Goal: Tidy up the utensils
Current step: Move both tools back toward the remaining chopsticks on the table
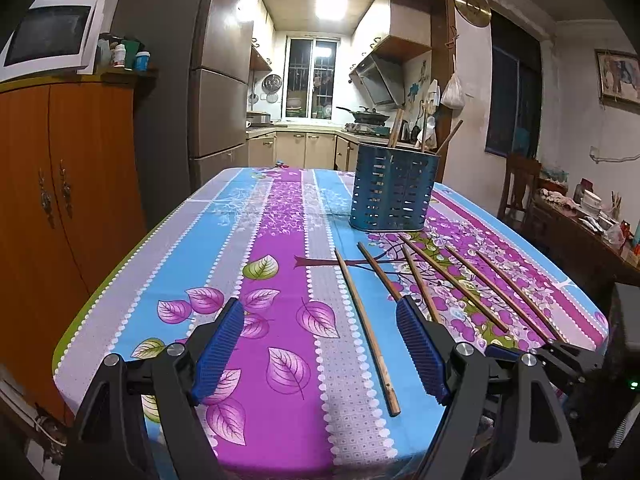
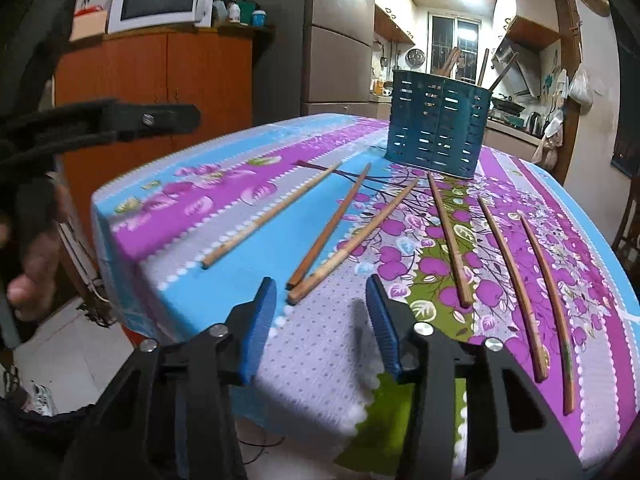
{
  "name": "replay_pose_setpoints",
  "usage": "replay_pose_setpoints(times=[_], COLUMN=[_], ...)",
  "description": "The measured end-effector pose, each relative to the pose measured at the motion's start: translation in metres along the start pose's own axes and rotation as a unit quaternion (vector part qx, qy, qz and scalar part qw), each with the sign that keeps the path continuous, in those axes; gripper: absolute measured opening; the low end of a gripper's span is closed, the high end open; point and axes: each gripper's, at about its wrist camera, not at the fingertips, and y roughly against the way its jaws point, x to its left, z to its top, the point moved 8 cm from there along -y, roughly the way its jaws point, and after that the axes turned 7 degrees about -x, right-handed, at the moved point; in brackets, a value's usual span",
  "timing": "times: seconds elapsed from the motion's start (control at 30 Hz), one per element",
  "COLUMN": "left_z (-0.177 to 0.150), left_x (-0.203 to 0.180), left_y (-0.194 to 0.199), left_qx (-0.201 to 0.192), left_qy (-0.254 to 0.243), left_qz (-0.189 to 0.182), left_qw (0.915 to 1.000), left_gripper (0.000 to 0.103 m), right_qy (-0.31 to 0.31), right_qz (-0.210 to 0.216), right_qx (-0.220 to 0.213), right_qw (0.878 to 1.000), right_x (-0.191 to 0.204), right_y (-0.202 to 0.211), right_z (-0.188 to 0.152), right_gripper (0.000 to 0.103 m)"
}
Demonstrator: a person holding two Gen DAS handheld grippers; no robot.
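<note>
Chopsticks [image 2: 451,240] lie on the tabletop [image 2: 320,360] – six of them, fanned out just in front of the blue holder [image 2: 438,130], which has more sticks inside. Left hand-held gripper [image 1: 320,350] and right hand-held gripper [image 2: 322,328] – both spread wide, holding nothing.

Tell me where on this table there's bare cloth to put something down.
Free: the left half of the tablecloth, from the leftmost chopstick to the cupboard-side edge, under the open left tongs; also the strip behind the blue utensil holder. Crowded: the right half, where six chopsticks fan out before the holder, by the open right tongs.
</note>
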Motion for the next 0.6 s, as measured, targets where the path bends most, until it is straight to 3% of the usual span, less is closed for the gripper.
replay_pose_setpoints(times=[0.37,0.47,0.6], left_z=[-0.005,-0.014,-0.037], left_x=[-0.003,-0.01,-0.033], left_y=[-0.004,-0.003,0.003], left_qx=[0.004,0.002,-0.018], left_qy=[-0.003,-0.005,-0.038], left_qz=[-0.007,-0.012,-0.012], left_qw=[1.0,0.9999,0.999], left_gripper=[0.079,0.079,0.077], right_qy=[-0.001,-0.022,-0.029], right_qz=[-0.039,-0.021,-0.004], right_qx=[0.004,-0.012,-0.012], right_qw=[0.999,0.999,1.0], right_x=[-0.035,-0.041,-0.033], right_y=[0.008,0.015,0.009], right_z=[-0.006,-0.002,-0.008], right_gripper=[0.043,0.042,0.024])
